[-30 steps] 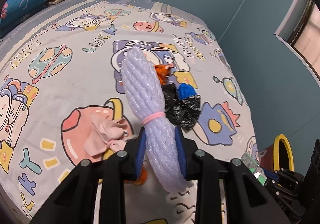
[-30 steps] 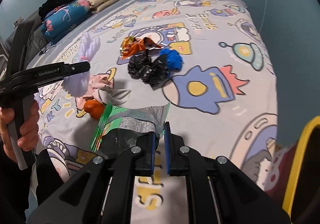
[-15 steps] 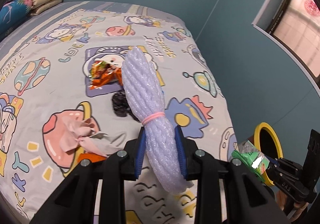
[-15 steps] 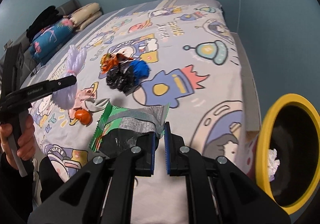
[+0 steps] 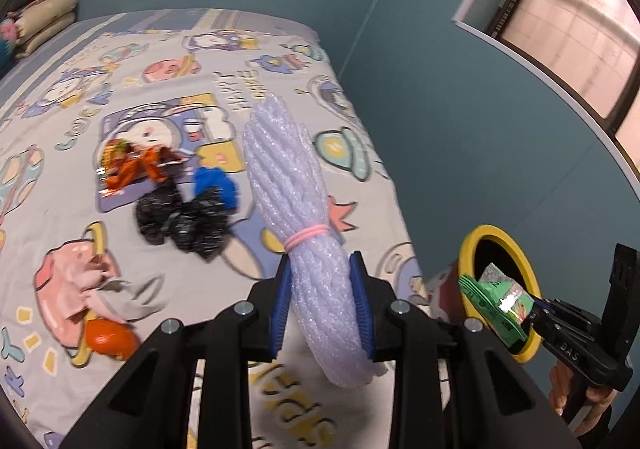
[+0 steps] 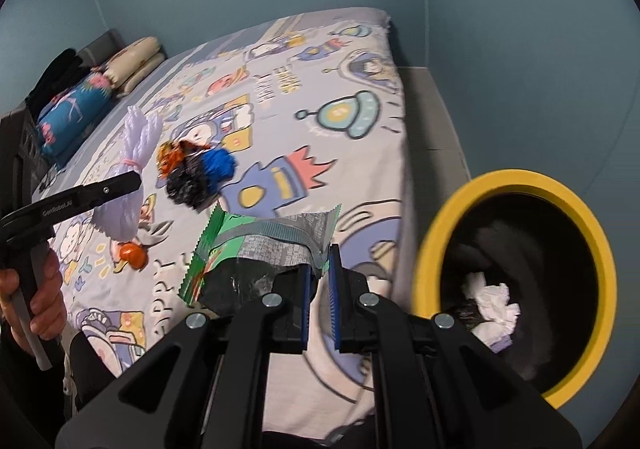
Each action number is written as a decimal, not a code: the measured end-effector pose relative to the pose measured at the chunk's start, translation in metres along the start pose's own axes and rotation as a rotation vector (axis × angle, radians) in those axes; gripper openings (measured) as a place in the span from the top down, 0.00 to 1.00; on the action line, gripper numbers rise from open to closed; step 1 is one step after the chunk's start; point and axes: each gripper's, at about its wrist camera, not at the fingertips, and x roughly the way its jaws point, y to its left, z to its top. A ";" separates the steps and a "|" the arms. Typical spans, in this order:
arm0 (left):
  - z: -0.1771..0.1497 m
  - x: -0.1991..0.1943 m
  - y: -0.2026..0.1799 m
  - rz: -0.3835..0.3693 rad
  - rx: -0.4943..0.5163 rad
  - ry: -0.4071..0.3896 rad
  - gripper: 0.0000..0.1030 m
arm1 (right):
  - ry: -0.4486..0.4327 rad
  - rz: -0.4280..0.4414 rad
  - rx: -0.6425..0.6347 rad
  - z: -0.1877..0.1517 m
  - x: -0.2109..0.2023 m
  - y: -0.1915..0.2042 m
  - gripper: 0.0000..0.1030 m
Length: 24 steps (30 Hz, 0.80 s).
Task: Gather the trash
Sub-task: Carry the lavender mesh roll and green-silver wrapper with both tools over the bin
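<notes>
Motion blur softens the trash left on the bedsheet: one pink rag, one orange wrapper, one black bag. The left gripper clamps one foam-net bundle above the bed. The right gripper, fully closed, pinches one green wrapper beside the yellow-rimmed bin, whose interior is dark.

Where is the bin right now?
The bin stands off the bed's edge at lower right in the right wrist view, just right of the wrapper in the right gripper.
</notes>
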 end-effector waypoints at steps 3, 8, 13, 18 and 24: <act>0.003 0.008 -0.022 -0.022 0.030 0.009 0.74 | -0.005 -0.029 0.027 -0.001 -0.007 -0.019 0.93; 0.004 0.025 -0.056 -0.058 0.078 0.035 0.74 | -0.020 -0.073 0.067 -0.003 -0.018 -0.048 0.93; 0.004 0.043 -0.090 -0.091 0.127 0.061 0.74 | -0.032 -0.104 0.111 -0.005 -0.026 -0.077 0.93; 0.003 0.059 -0.117 -0.117 0.163 0.087 0.74 | -0.036 -0.134 0.159 -0.008 -0.031 -0.106 0.93; -0.001 0.085 -0.151 -0.150 0.200 0.129 0.74 | -0.025 -0.152 0.212 -0.014 -0.030 -0.139 0.93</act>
